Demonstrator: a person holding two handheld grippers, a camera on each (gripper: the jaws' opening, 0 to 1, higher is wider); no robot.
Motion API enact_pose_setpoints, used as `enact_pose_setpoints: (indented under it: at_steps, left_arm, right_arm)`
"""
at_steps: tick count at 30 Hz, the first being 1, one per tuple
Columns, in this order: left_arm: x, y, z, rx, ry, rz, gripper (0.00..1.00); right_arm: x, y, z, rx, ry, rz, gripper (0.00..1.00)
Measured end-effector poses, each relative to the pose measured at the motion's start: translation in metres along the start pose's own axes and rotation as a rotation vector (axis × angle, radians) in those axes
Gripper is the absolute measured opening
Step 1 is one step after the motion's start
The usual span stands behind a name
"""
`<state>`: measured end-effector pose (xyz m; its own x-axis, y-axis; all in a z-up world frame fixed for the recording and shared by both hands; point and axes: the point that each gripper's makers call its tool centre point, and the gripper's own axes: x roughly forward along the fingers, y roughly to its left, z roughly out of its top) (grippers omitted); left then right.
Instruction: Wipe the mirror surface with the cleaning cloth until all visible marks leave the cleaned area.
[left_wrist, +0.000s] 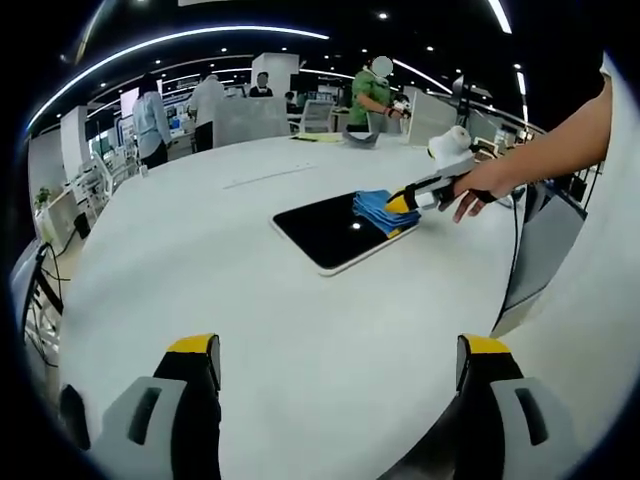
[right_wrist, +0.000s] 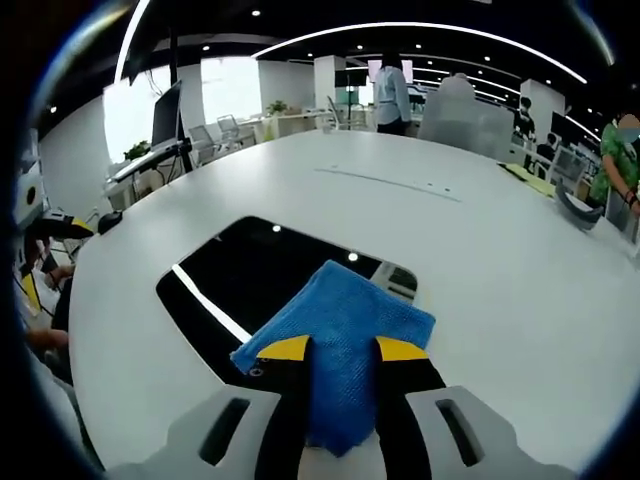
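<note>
open-plan office. a large white table (left_wrist: 200, 250) fills the foreground, with rows of desks and office chairs (right_wrist: 225, 128) behind it. monitors (right_wrist: 166, 112) stand on a side desk, and a potted plant (right_wrist: 277, 106) sits near the far wall. several people (left_wrist: 150, 120) stand among the workstations in the background. the dark ceiling carries curved strip lights (left_wrist: 180, 40) and small recessed spotlights, and white columns (right_wrist: 326, 80) divide the floor.

The cloth (right_wrist: 340, 350) hides the mirror's (right_wrist: 250, 280) near corner.
</note>
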<state>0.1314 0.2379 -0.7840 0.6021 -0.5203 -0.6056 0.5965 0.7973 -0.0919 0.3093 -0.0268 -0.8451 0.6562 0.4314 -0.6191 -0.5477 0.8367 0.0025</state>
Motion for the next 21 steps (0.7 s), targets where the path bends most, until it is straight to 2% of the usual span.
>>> enact_pose_setpoints:
  at_steps: [21]
  left_arm:
    - [0.002, -0.001, -0.001, 0.001, 0.006, -0.009, 0.99]
  right_arm:
    - [-0.015, 0.015, -0.009, 0.002, -0.018, 0.000, 0.20]
